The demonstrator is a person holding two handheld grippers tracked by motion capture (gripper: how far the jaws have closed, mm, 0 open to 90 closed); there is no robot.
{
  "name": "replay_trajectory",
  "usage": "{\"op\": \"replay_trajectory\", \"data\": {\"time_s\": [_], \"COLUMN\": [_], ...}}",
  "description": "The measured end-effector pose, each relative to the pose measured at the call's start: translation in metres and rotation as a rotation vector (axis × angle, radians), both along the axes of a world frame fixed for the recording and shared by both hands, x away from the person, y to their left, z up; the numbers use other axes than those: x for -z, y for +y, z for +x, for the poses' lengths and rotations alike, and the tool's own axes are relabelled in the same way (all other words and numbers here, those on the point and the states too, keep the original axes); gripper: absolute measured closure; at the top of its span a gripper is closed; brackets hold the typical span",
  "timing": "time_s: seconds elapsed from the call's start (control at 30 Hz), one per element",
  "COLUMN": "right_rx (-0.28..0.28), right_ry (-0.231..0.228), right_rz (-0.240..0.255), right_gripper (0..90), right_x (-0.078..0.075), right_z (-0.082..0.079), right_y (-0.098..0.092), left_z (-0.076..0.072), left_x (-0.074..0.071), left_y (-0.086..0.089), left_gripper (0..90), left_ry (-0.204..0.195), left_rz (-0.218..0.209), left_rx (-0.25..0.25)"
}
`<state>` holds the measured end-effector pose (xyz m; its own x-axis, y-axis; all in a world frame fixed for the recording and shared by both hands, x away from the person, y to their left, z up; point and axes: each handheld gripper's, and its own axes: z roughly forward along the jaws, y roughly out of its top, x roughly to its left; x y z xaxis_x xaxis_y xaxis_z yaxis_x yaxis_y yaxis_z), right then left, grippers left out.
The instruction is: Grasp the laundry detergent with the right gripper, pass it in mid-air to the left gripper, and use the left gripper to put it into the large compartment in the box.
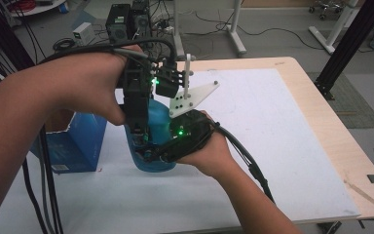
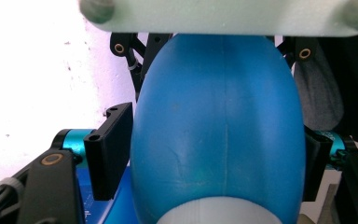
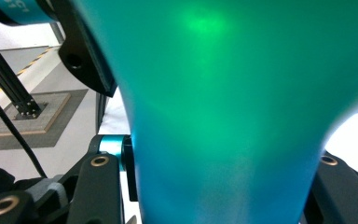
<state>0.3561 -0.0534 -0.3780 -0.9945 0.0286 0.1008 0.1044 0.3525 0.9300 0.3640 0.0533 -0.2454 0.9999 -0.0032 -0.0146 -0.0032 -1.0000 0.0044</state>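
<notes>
Bare mat (image 1: 282, 146) rightward — blue box (image 1: 75, 141) blocking left

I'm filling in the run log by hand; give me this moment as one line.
scene: blue bottle upright on white table | right gripper: shut on bottle | left gripper: jaws around bottle, left pad touching | blue box beside

One blue bottle (image 1: 157, 127) is counted, standing on the desk (image 1: 302, 146). Two tools are counted: the left tool (image 1: 139, 131) and the right tool (image 1: 151, 155), one carried in each of two hands. One blue box (image 1: 78, 141) is counted just beside the bottle. One white mat (image 1: 253, 126) is counted on the one desk. Two green indicator lights are counted on the tools.
</notes>
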Motion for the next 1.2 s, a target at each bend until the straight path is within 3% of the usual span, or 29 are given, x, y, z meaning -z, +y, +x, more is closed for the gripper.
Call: {"op": "replay_trajectory", "data": {"time_s": [0.63, 1.2], "right_rx": [0.002, 0.007], "right_ry": [-0.001, -0.005], "right_rz": [0.008, 0.009], "right_gripper": [46.1, 46.0], "right_x": [0.0004, 0.0015], "right_z": [-0.0001, 0.0017], "right_y": [0.0003, -0.0042], "left_z": [-0.0008, 0.0021], "left_x": [-0.0008, 0.0007], "left_y": [-0.0007, -0.0055], "left_gripper": [33.5, 39.7], "left_ry": [-0.008, 0.017], "left_rz": [0.003, 0.009], "left_rx": [-0.005, 0.004]}}
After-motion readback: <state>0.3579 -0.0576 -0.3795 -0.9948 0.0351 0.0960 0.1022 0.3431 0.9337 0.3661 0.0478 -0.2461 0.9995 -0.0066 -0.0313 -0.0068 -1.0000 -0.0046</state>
